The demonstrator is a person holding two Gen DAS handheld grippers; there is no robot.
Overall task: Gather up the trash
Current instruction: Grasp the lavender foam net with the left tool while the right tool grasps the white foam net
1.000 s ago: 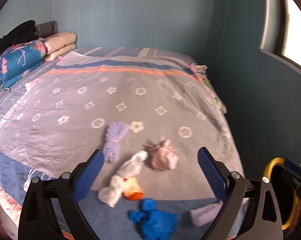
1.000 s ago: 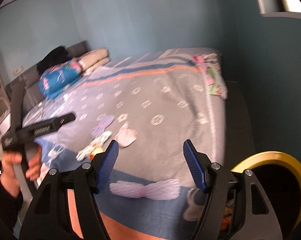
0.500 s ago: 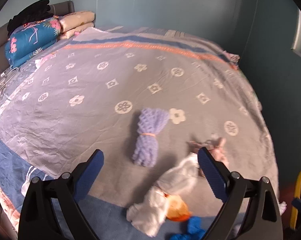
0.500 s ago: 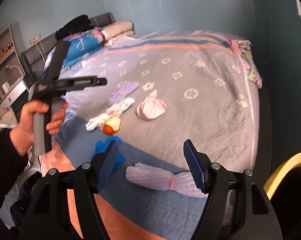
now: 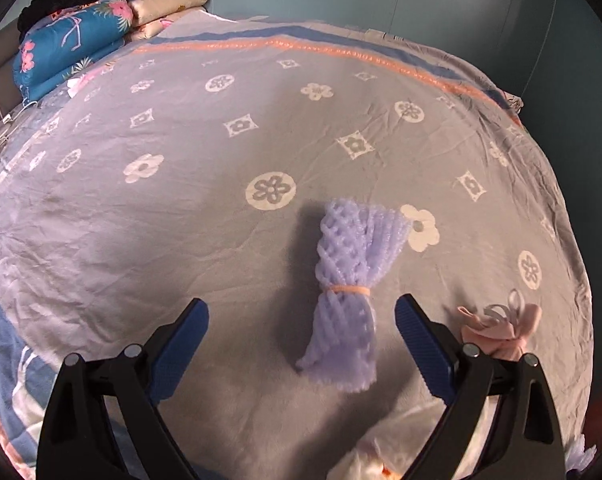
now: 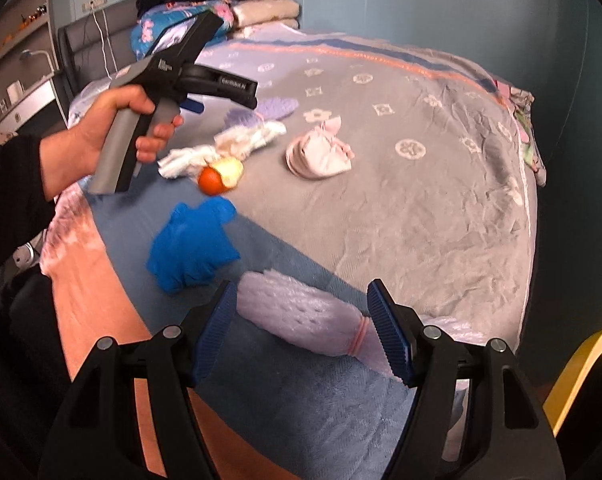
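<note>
Several bits of trash lie on the bed's grey flowered cover. A purple foam net (image 5: 347, 280), tied by an orange band, lies just ahead of my open left gripper (image 5: 301, 320), its lower end between the fingers with no pad touching. My right gripper (image 6: 303, 308) is open over a pale pink foam net (image 6: 301, 316) at the bed's near edge, the pads apart from it. In the right wrist view a blue glove (image 6: 193, 248), an orange peel (image 6: 220, 175), a white wad (image 6: 225, 148) and a pink tied bag (image 6: 321, 154) lie farther on.
A yellow-rimmed bin (image 6: 577, 376) stands at the lower right beside the bed. Folded bedding and pillows (image 5: 73, 44) are stacked at the headboard. A hand (image 6: 113, 120) in a black sleeve holds the left gripper's handle. A dark teal wall runs along the bed's far side.
Both grippers have dropped closer to the bed. The left one has swung from the middle of the trash onto the purple net; the right one has come down over the pale pink net.
</note>
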